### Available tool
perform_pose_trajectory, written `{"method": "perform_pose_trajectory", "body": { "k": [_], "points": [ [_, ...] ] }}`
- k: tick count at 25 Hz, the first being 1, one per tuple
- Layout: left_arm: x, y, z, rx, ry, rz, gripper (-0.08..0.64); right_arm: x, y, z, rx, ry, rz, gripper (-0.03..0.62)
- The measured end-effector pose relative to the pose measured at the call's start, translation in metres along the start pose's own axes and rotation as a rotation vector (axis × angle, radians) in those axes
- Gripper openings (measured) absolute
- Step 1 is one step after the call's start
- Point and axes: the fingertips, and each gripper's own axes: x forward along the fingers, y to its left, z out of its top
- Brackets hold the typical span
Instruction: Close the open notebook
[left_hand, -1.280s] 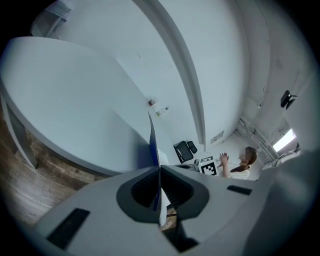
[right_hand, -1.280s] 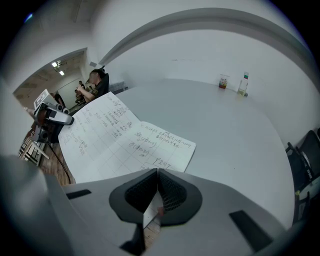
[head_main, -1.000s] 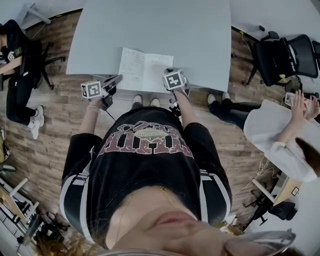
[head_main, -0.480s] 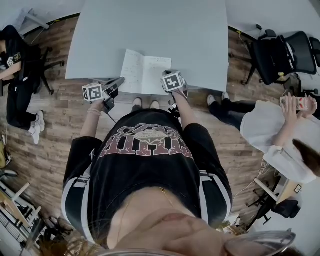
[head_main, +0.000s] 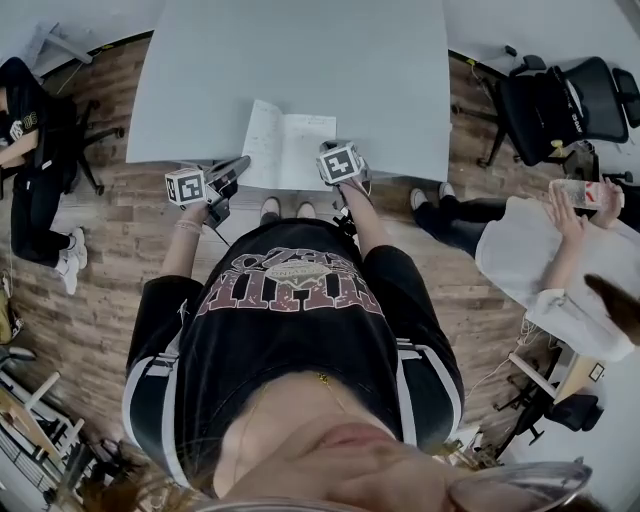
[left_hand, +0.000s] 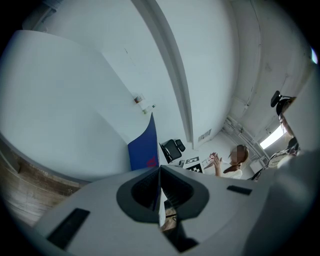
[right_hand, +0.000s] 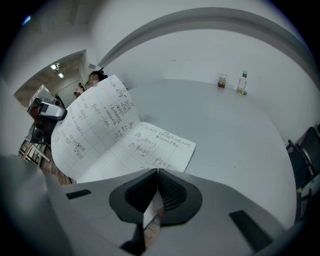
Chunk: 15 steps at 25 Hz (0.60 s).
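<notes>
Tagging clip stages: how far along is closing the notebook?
Done: both grips are made. The left tool is shut on the blue cover, and the right tool is shut on the right side of the notebook. In hand: the left half is tilted up off the table. Left to do: fold it over onto the right page, which lies flat. Not closed yet.

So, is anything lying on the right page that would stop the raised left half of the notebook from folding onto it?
Nothing lies on the right page. Only the right gripper is there, shut on its near edge, so the left half, held by the left gripper, may meet it there.
</notes>
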Motion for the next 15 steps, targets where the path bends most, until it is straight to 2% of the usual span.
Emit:
{"method": "perform_pose_trajectory", "body": {
  "k": [15],
  "points": [
    [0.027,-0.005,-0.009,0.025,0.032,-0.041,0.051,0.002,-0.002,-0.002,-0.006,0.003,0.007,0.02]
  ]
}}
